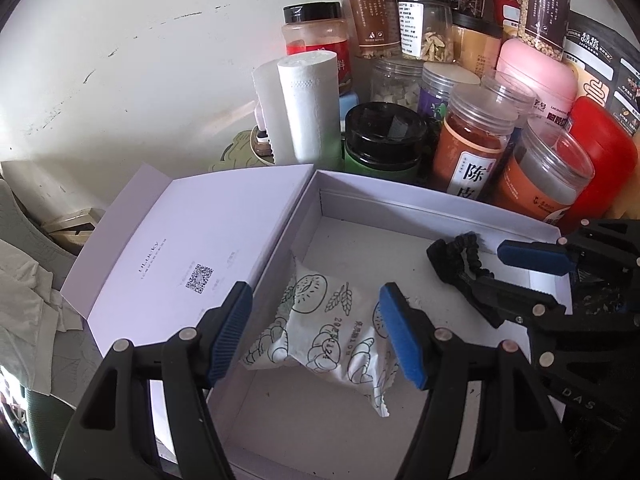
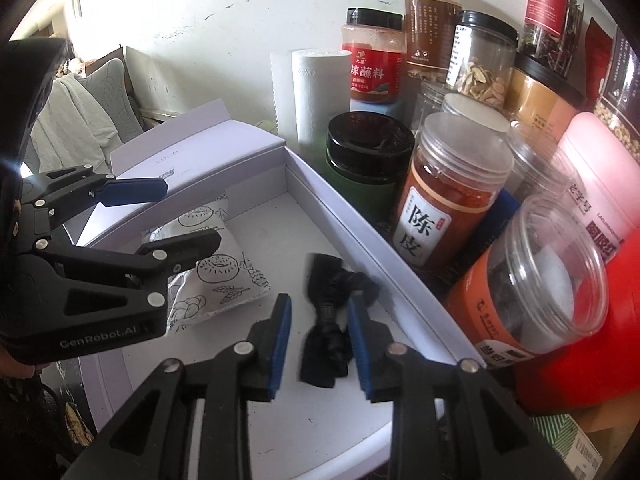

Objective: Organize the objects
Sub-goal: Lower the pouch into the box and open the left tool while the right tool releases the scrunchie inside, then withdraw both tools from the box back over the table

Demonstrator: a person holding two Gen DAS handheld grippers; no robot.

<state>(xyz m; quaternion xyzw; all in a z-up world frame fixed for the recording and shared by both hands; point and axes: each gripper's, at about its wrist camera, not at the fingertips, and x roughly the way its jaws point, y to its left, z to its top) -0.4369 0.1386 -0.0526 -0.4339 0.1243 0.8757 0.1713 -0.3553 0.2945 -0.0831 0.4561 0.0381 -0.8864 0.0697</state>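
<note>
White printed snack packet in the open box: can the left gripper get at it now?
Probably yes: the white printed snack packet lies uncovered between the left gripper's open jaws; the black hair scrunchie sits clear.

- One open white box [image 1: 400,200] with its hinged lid [image 1: 192,240] folded out flat.
- One white snack packet [image 1: 320,332] printed with bread drawings, lying in the box.
- One black hair tie [image 2: 328,320], also in the box.
- Two white paper rolls [image 1: 310,108], upright on the far side.
- Two black-lidded jars near the box's far wall: a green one [image 1: 380,144] and, farther, a red-labelled one [image 1: 316,36].
- Two grippers: left gripper [image 1: 316,336], right gripper [image 2: 320,344].
</note>
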